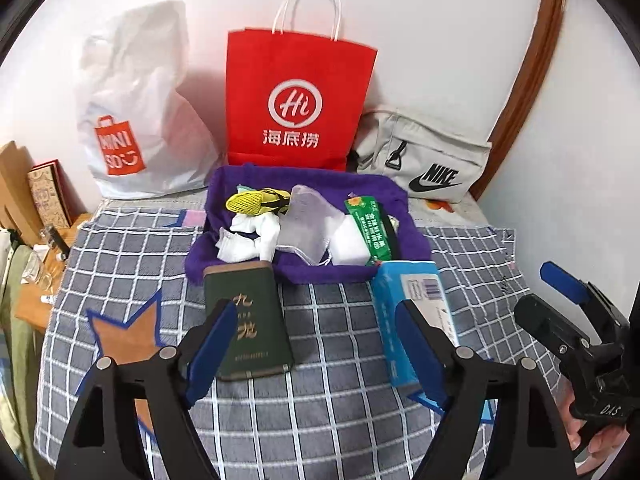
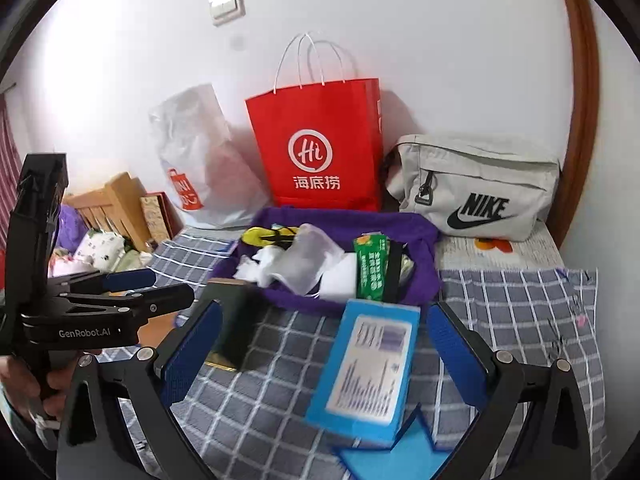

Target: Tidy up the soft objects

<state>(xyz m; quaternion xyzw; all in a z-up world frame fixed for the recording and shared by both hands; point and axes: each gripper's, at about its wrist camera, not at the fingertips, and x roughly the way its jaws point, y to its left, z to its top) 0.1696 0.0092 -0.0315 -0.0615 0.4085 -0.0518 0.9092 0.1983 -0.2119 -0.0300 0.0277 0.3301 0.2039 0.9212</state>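
Left tongs (image 1: 316,344) agape, right tongs (image 2: 324,354) agape, angled downward

Both fisheye views are bright, with soft, even light on the white wall (image 1: 420,32). Straight lines bow toward dark, rounded picture corners. The left view is fairly sharp. The right view shows motion blur, smearing print on the blue rectangular box (image 2: 370,368). Shadows are faint and diffuse.
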